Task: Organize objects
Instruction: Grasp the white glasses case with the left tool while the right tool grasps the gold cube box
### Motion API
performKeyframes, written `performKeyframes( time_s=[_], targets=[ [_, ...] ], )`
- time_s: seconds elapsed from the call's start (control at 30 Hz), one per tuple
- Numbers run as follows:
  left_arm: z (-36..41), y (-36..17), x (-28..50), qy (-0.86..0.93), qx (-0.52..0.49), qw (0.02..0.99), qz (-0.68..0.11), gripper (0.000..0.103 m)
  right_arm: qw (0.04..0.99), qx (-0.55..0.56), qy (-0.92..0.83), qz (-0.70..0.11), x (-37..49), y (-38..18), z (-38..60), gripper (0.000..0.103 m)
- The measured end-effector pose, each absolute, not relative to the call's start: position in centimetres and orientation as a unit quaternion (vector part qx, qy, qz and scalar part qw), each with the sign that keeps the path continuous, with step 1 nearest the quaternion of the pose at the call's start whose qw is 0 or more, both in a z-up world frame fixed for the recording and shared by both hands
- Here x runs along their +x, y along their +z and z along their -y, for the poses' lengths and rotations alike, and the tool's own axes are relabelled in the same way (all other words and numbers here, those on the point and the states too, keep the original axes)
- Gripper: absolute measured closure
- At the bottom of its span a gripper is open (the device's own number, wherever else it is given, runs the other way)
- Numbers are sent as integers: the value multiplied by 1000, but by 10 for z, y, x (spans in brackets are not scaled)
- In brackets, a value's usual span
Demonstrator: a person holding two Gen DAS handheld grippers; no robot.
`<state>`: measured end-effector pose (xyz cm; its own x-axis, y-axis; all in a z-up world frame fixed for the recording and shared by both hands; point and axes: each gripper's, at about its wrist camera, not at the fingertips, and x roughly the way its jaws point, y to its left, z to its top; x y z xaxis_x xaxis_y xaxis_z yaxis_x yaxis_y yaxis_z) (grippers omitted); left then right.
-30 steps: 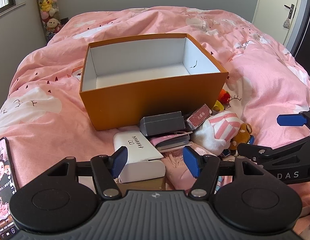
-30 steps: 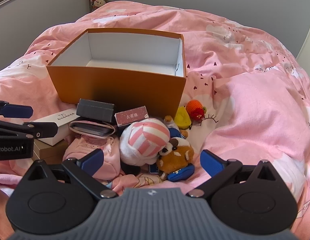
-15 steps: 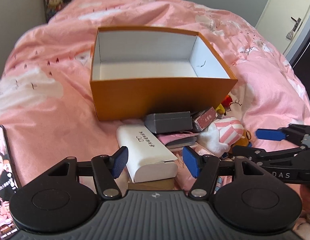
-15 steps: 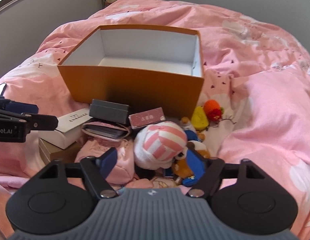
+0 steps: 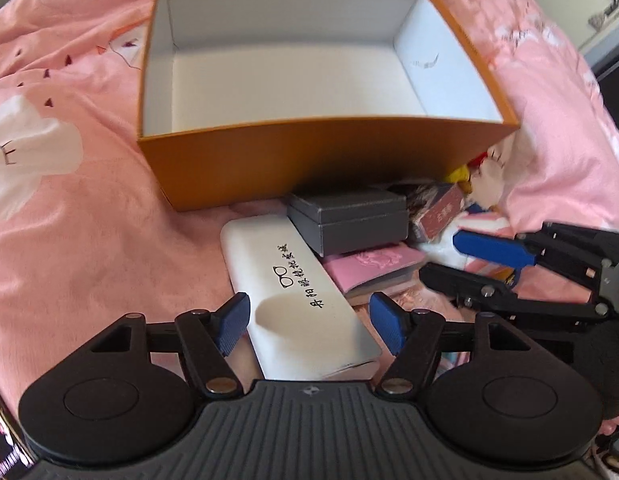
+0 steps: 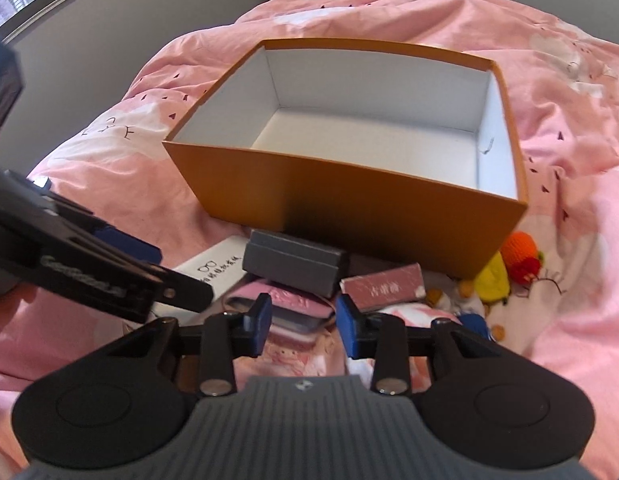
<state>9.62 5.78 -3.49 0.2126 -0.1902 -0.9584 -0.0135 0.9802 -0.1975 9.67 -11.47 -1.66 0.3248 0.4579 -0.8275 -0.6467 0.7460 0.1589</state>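
A: Left hand-held gripper [image 5: 309, 326] is wide open and holds nothing, with the white glasses case [image 5: 293, 292] between its pads, lying on the bed [image 5: 69, 208] in front of the empty orange box [image 5: 309, 160].

B: Handling?

A: Likely a light, rigid, smooth shell, so it may slip. Pinch across the long sides, mid-length.

B: Right one?

A: Right hand-held gripper [image 6: 303, 330] is partly closed and empty above the pink wallet [image 6: 285, 300].

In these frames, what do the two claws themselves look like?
Both match: the left claw and right claw have a ribbed dark-grey body, black linkage arms with silver pivot pins, round black side discs and blue ribbed fingertips. Blurred pale lettering runs along one arm.
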Motion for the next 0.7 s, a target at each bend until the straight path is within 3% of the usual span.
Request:
performKeyframes(
  time_s=[0.4, 0.5, 0.7],
  targets=[
    [-57, -60, 129, -70, -62, 708, -700, 19, 795, -91, 328, -502, 117, -41, 110, 67],
    [-60, -73, 136, -69, -70, 689, -718, 14, 794, -85, 331, -503, 118, -42, 112, 66],
    [-75, -73, 134, -64, -103, 693, -711, 21, 786, -89, 349, -503, 114, -41, 110, 66]
  ],
)
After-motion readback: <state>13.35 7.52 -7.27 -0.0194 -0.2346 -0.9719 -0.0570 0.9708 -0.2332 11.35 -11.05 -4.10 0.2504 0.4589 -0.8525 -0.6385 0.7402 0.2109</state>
